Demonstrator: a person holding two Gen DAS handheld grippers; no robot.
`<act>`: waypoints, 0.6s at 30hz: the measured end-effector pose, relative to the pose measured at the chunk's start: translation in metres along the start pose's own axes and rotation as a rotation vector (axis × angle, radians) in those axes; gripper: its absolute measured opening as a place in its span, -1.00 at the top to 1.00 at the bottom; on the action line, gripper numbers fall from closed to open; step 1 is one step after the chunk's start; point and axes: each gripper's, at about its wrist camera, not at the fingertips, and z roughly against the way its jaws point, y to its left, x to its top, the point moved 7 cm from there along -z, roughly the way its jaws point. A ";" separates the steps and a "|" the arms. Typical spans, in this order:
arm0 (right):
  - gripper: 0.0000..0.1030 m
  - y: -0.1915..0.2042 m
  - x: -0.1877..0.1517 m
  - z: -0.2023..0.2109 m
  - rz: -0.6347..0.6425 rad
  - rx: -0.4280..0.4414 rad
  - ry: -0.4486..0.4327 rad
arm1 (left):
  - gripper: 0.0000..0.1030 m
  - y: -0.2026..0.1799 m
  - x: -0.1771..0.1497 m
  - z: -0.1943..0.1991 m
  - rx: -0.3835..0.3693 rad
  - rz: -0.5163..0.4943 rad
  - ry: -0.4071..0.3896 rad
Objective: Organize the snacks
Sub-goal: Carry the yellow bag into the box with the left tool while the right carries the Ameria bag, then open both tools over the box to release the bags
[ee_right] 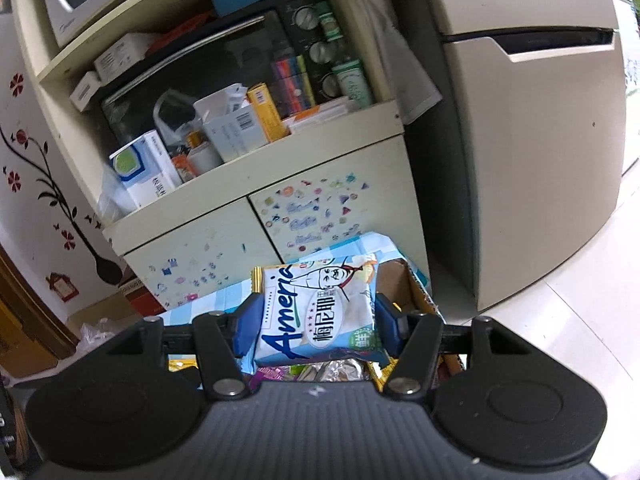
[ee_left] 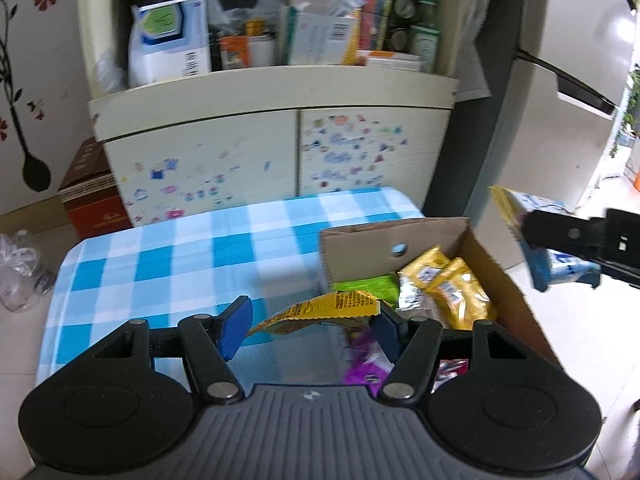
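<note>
My left gripper point(ee_left: 312, 322) is open above the near left edge of a cardboard box point(ee_left: 508, 296). A yellow snack packet point(ee_left: 320, 310) lies flat between its blue pads point(ee_left: 234, 330), touching the right one only. The box holds yellow packets point(ee_left: 448, 288), a green packet point(ee_left: 368, 286) and a purple one point(ee_left: 366, 368). My right gripper point(ee_right: 316, 320) is shut on a white-and-blue snack bag point(ee_right: 320, 312), held in the air above the box point(ee_right: 412, 288). It also shows in the left wrist view point(ee_left: 536, 236), right of the box.
The box stands on a small table with a blue-checked cloth point(ee_left: 180, 256). Behind it is a cream cabinet point(ee_left: 280, 152) with a cluttered shelf. A fridge point(ee_right: 532, 160) is at the right. A red-brown carton point(ee_left: 92, 196) and a plastic bag point(ee_left: 20, 272) lie on the floor at the left.
</note>
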 end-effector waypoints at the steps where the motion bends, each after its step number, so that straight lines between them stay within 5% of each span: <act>1: -0.16 -0.001 0.001 0.000 -0.007 0.003 -0.001 | -0.35 -0.006 0.000 0.000 -0.008 -0.006 0.000; 18: -0.17 -0.024 -0.003 -0.006 -0.070 -0.016 0.048 | -0.36 -0.067 -0.021 -0.002 -0.090 -0.085 0.044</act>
